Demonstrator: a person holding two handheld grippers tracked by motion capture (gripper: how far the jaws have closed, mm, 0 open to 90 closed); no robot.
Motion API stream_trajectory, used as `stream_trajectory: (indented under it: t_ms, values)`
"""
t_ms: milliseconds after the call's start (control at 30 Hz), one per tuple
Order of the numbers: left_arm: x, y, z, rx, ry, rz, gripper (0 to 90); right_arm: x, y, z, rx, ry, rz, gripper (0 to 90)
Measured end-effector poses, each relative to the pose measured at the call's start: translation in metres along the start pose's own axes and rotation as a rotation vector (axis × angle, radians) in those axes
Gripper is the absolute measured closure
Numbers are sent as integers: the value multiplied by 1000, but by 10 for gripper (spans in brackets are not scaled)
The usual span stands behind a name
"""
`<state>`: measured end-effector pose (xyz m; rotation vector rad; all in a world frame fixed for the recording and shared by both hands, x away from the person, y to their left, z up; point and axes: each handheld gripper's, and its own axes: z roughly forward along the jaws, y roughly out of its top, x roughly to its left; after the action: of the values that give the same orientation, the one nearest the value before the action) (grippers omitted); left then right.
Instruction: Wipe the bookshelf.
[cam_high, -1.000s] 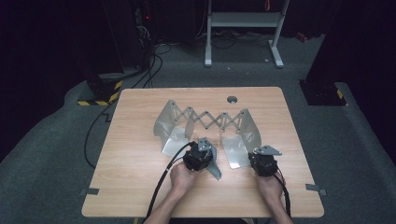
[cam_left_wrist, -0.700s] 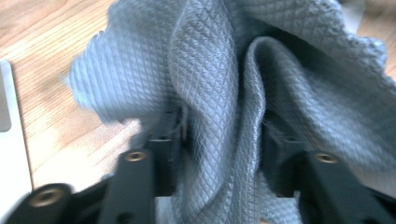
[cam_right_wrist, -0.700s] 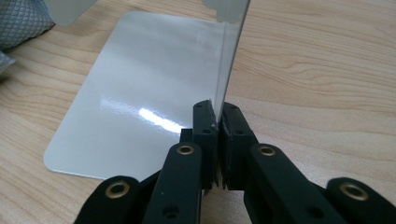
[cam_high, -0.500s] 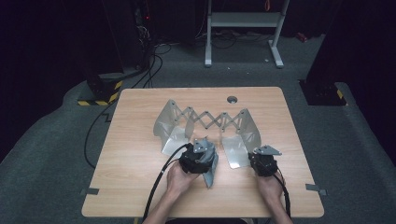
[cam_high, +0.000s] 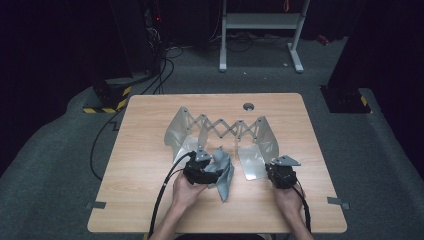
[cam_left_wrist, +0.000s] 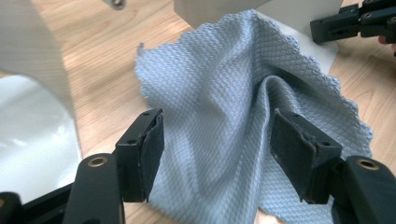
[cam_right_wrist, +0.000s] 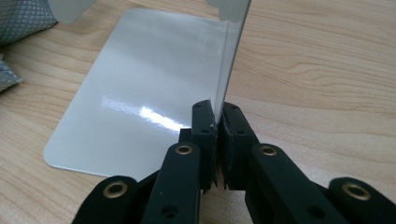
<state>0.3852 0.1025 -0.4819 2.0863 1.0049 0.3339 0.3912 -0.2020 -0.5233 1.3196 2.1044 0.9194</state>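
A crumpled grey-blue cloth (cam_high: 223, 172) lies on the wooden table in front of a grey folding frame (cam_high: 220, 122) with a scissor lattice. My left gripper (cam_high: 212, 169) stands open, and in the left gripper view its jaws straddle a raised fold of the cloth (cam_left_wrist: 219, 84) without pinching it. My right gripper (cam_high: 275, 166) is shut on the lower edge of the frame's upright right panel (cam_right_wrist: 233, 46), next to the flat glossy panel (cam_right_wrist: 140, 84) lying on the table. The left gripper (cam_left_wrist: 217, 135) is apart from the right gripper (cam_right_wrist: 215, 116), whose jaws show far off.
The frame's left panels (cam_high: 177, 132) stand upright behind my left hand. A round grommet hole (cam_high: 248, 106) sits near the table's far edge. Cables trail off the table's front and left side. Dark floor and a metal stand (cam_high: 260, 30) lie beyond.
My left gripper has drawn slightly left and back toward the person, so more of the cloth shows on its right. The right gripper has held still on the panel.
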Motion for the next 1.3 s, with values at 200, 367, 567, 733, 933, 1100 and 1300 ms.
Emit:
stream_trajectory:
  t_ms: [200, 367, 567, 733, 933, 1100, 1300]
  values:
    - [11, -4, -12, -31, 14, -25, 362, 0, 1, 2, 0, -4, -9, 855]
    - [19, -8, -26, -55, 61, -41, 377, 1, 2, 2, 2, -2, -3, 854]
    - [32, -19, -36, -42, 119, -78, 418, 2, 3, 3, 5, 0, -6, 851]
    - [46, -36, -44, -24, 171, -117, 430, 1, 3, 3, 6, 1, -8, 851]
    - [62, -52, -54, -24, 217, -180, 441, 1, 4, 4, 5, 4, -13, 851]
    - [73, -56, -52, -23, 265, -203, 449, 0, 5, 5, 6, 6, -9, 853]
    - [92, -53, -42, -61, 302, -253, 477, -6, 8, 10, 7, 5, 1, 863]
